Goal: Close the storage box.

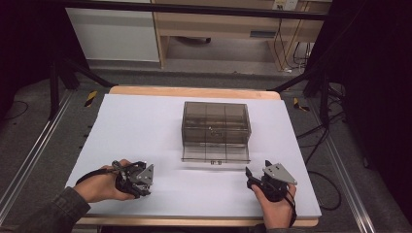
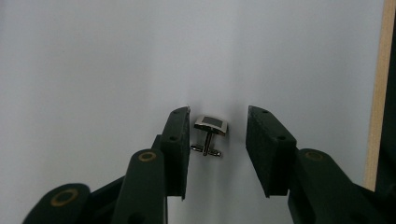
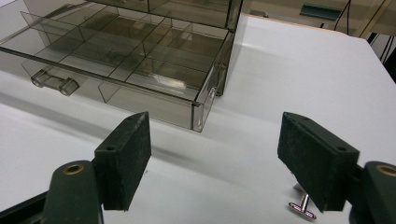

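Cufflink (image 2: 211,134) lying on white table surface (image 1: 160,131), silver with dark square face, sitting between jaws of left gripper (image 2: 218,140), closer to the 9 o'clock jaw, pads not pressing on it, gap visible on both sides; open. Left gripper (image 1: 137,178) at 7 o'clock of table. Right gripper (image 3: 215,158) open wide, empty, at 5 o'clock of table, second cufflink (image 3: 302,206) beside its 3 o'clock jaw. Smoky clear drawer box (image 1: 215,123) at centre, bottom drawer (image 3: 116,60) pulled out, compartments visible.
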A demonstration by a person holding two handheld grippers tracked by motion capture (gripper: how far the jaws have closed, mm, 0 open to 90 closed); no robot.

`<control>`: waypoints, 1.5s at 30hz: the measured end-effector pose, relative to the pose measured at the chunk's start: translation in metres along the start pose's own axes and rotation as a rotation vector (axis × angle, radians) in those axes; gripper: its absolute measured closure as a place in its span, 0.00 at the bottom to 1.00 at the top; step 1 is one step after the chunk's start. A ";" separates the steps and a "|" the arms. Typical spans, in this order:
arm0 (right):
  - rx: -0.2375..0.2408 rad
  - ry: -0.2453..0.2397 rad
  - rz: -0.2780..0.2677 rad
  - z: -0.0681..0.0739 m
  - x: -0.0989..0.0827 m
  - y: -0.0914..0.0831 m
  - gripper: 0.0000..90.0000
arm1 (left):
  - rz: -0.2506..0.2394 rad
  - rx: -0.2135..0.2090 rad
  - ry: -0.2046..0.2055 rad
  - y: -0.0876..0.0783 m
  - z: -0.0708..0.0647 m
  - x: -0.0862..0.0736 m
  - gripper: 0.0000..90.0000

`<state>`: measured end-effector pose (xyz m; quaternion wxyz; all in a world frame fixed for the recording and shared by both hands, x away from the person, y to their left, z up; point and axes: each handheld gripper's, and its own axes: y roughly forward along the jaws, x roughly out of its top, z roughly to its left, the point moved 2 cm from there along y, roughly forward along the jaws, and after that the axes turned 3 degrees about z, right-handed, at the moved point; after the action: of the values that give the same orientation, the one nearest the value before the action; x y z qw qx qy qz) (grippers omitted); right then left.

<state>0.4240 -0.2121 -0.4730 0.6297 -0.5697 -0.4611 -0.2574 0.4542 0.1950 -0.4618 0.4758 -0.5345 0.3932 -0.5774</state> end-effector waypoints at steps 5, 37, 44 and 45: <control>0.004 -0.005 0.006 0.000 0.000 0.001 0.29 | 0.003 -0.007 -0.019 0.001 0.004 -0.002 0.71; 0.008 -0.006 0.022 0.000 -0.002 0.003 0.30 | -0.123 0.044 -0.082 -0.014 0.013 0.012 0.83; 0.006 0.000 0.031 -0.002 -0.002 0.005 0.25 | -0.159 0.060 -0.077 -0.023 0.021 0.022 0.83; 0.006 0.004 0.032 -0.002 -0.002 0.005 0.24 | -0.164 0.068 -0.076 -0.025 0.023 0.024 0.83</control>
<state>0.4276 -0.2133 -0.4768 0.6362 -0.5747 -0.4516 -0.2472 0.4739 0.1786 -0.4292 0.4593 -0.5700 0.3098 -0.6068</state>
